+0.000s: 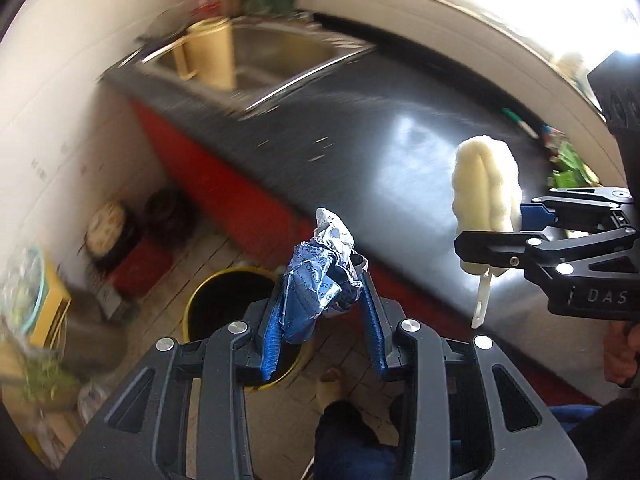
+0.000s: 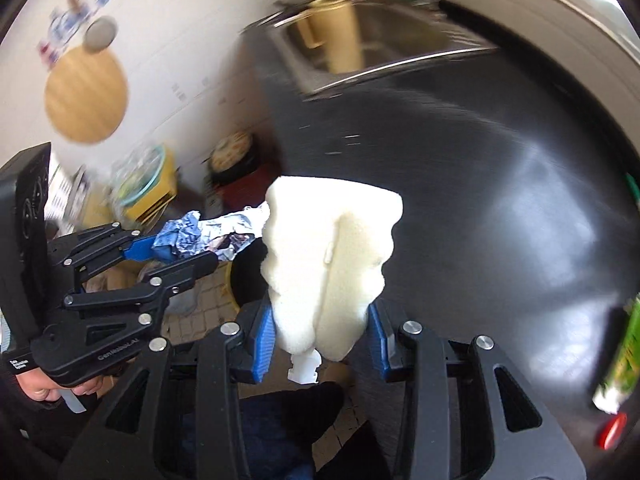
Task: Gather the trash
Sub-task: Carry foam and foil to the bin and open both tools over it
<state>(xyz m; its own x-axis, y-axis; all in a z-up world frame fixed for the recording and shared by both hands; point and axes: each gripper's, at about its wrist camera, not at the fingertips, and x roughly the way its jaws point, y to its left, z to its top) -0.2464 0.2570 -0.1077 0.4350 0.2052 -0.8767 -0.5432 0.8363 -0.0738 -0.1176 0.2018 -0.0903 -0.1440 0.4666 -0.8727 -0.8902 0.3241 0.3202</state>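
Note:
My left gripper (image 1: pixel 322 312) is shut on a crumpled blue and silver foil wrapper (image 1: pixel 320 276) and holds it in the air above a black bin with a yellow rim (image 1: pixel 208 300) on the floor. My right gripper (image 2: pixel 322 332) is shut on a pale yellow sponge with a white plastic handle (image 2: pixel 332 264), held over the counter's front edge. The right gripper (image 1: pixel 516 220) and sponge (image 1: pixel 486 184) show at the right of the left wrist view. The left gripper (image 2: pixel 188 250) and wrapper (image 2: pixel 208 232) show at the left of the right wrist view, by the bin (image 2: pixel 248 276).
A dark countertop (image 1: pixel 380 148) with a steel sink (image 1: pixel 276 56) and a beige jug (image 1: pixel 210 56) lies ahead. Green packets (image 1: pixel 568 168) lie at its right; a green tube (image 2: pixel 624 356) and red cap (image 2: pixel 612 432) too. Pots and boxes (image 1: pixel 108 232) crowd the floor at left.

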